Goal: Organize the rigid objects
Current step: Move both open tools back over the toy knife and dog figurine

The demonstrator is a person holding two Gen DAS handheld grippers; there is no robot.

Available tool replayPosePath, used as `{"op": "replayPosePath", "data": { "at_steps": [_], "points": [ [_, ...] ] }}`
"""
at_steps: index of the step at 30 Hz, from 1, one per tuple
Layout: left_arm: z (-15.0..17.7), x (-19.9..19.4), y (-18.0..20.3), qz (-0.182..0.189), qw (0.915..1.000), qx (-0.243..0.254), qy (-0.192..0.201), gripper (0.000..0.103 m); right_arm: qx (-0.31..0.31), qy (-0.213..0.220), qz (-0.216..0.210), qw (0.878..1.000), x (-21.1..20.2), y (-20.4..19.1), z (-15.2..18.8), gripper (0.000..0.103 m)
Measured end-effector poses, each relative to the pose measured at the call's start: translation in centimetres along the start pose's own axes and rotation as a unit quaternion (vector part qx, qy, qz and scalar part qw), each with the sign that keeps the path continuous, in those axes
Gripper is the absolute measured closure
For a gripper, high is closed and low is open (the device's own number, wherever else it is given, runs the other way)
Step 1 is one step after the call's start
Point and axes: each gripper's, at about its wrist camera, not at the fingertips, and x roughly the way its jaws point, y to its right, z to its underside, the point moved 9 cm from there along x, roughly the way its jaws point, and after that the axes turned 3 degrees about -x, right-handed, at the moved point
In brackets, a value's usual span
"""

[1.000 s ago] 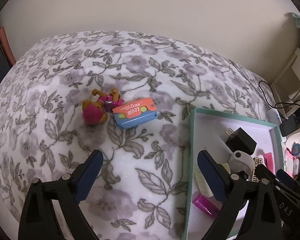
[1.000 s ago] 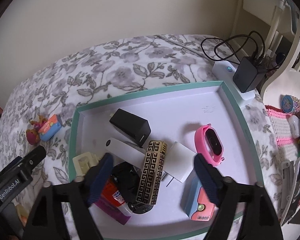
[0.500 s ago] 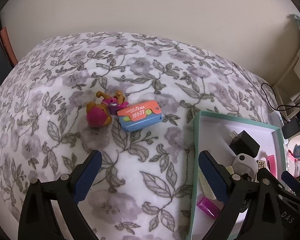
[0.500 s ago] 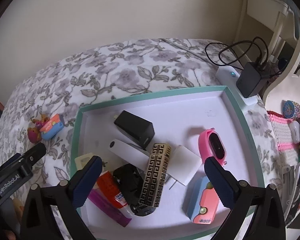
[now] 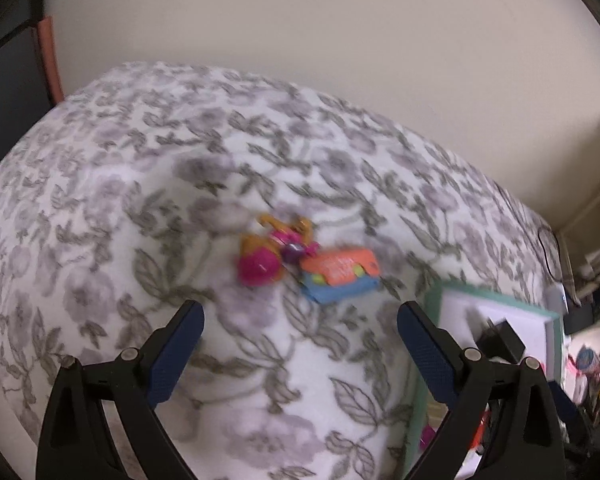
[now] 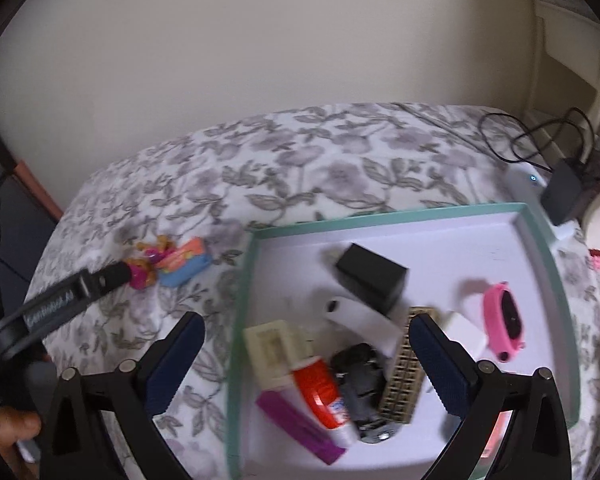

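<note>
An orange-and-pink toy figure (image 5: 266, 254) and an orange-and-blue box (image 5: 340, 274) lie side by side on the flowered bedspread, ahead of my open, empty left gripper (image 5: 298, 330). They also show in the right wrist view, the toy (image 6: 148, 264) and the box (image 6: 184, 266) left of the tray. My right gripper (image 6: 306, 344) is open and empty above the left part of a teal-rimmed tray (image 6: 380, 222) that holds a black charger (image 6: 370, 276), a pink watch (image 6: 504, 322), a patterned case (image 6: 404, 366) and other small items.
The tray's corner (image 5: 436, 300) shows at the right of the left wrist view. A black adapter with cables (image 6: 562, 192) sits on a white block beyond the tray. The left gripper's body (image 6: 60, 304) reaches in from the left. A wall stands behind the bed.
My left gripper has moved left and toward the toy and box, which now sit nearer the middle. My right gripper has drawn back and shifted left over the tray's left edge.
</note>
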Motion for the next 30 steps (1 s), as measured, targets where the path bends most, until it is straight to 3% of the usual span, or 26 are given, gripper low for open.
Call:
{"op": "replayPosePath", "data": {
  "at_steps": [5, 16, 21, 30],
  "points": [
    [-1.4, -0.6, -2.0, -0.021, 0.9994, -0.012, 0.023, 0.006, -0.03, -0.004, -0.001, 1.0, 0.3, -2.0, 0.3, 0.0],
    [-2.0, -0.2, -3.8, -0.018, 0.9991, -0.035, 0.014, 0.006, -0.047, -0.012, -0.004, 0.999, 0.8, -3.4, 0.6, 0.0],
    [-2.5, 1.0, -4.6, -0.016, 0.9987, -0.045, -0.015, 0.006, -0.048, -0.012, -0.012, 0.999, 1.3, -4.2, -0.1, 0.0],
    [-3.2, 4.7, -5.7, -0.005, 0.9967, -0.06, -0.054, 0.006, -0.094, 0.0, -0.049, 0.994, 3.6, -9.6, -3.5, 0.0]
  ]
}}
